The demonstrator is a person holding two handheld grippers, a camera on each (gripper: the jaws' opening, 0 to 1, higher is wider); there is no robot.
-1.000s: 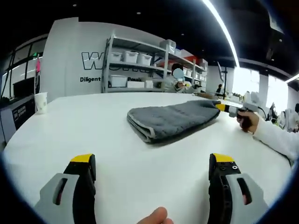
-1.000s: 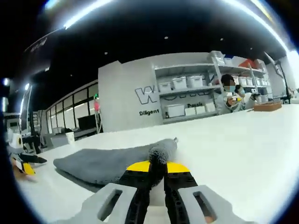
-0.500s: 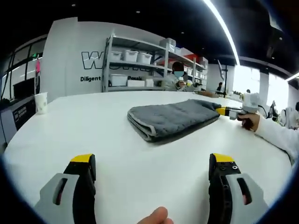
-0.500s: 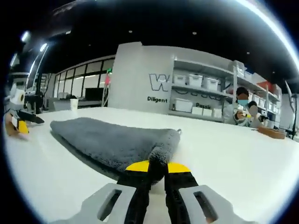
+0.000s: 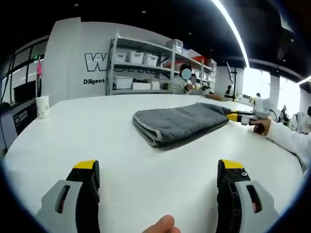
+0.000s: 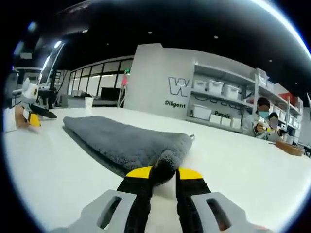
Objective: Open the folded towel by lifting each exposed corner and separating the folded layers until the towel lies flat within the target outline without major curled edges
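While the left gripper (image 5: pixel 158 174) gapes wide, the right gripper (image 6: pixel 164 173) pinches the plush grey towel's (image 6: pixel 127 142) seemingly rounded corner.

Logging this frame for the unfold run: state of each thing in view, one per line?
towel: still folded, layers stacked, lying flat on the table
towel corner: pinched between the right gripper's jaws
right gripper: shut on the towel corner
left gripper: open, jaws wide apart, holding nothing, short of the towel
table: white, bare in front of the left gripper
paper cup: upright near the table's far edge
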